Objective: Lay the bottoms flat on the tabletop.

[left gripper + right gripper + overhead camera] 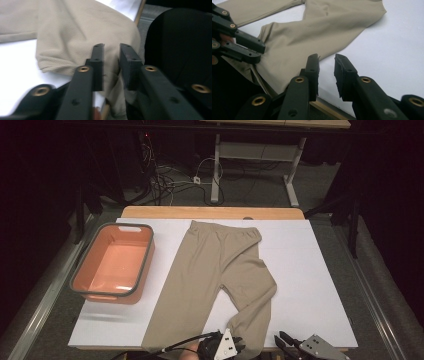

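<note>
item: beige trousers (220,270), spread flat on the white table cover (310,285), centre of the high view; waistband toward the upper centre, one leg running to the lower left, the other bent and ending at the lower centre edge.

item: left gripper (239,344), lower centre of the high view, at the hem of the bent leg. in the left gripper view its jaws are drawn close with a fold of the beige cloth caught between them.

item: right gripper (280,338), lower right of centre, just beside the hem, over the white cover. jaws nearly pressed together, a narrow gap, nothing between them.

item: orange basin (145,265) with grey rim, left of the trousers, apart from them.
</note>
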Available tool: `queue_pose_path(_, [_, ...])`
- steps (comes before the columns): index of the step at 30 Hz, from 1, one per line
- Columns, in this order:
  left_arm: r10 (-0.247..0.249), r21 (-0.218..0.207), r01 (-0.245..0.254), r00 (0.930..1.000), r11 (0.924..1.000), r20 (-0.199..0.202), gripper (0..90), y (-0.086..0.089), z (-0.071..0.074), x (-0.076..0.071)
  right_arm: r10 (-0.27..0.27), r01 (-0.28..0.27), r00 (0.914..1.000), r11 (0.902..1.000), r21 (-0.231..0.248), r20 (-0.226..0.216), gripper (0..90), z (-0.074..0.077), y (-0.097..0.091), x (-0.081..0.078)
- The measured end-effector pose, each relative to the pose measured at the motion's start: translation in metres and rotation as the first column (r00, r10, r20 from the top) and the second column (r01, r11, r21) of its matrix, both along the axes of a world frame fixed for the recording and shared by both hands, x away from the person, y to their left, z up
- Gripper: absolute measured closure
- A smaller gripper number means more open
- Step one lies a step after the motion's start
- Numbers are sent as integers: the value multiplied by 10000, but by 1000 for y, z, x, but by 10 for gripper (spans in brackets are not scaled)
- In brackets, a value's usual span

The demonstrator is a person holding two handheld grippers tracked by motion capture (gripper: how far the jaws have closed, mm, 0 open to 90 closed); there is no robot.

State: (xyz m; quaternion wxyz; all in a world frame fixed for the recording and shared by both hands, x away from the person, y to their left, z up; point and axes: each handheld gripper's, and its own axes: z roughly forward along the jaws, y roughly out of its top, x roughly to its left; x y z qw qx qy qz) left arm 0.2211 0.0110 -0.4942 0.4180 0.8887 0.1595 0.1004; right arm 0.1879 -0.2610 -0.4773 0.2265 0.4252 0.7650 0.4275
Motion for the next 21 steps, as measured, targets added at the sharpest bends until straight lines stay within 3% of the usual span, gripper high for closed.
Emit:
queue_pose_path(1, [-5,27,5,10000,10000,-50,872,1,1,1,15,-15,10000,10000,16,4,744,0,0,0])
queue_pose_path(6, [507,-568,-501,9987,9971,87,876,24,15,10,34,-34,10000,10000,-27,-3,744,-1,3,2])
queue_pose_path(9, [1058,-798,-1074,9941,9910,-249,876,39,16,20,77,-77,10000,10000,-22,-11,744,-1,5,3])
queue_pose_path(11, [1085,-759,-1125,9926,9908,-542,875,45,14,23,139,-139,9999,9999,-5,-48,743,-2,8,4])
queue_pose_path(15, [1153,-218,-1163,9923,9930,-455,871,45,12,19,415,-415,9991,9991,-22,-85,743,-3,18,6])
queue_pose_path(17, [1083,-301,-1096,9933,9935,-412,871,49,14,17,626,-626,9980,9980,-29,-93,743,-3,25,7])
queue_pose_path(21, [730,-262,-753,9940,9968,-815,860,52,9,11,1100,-1102,9937,9939,-44,-212,732,-5,39,10])
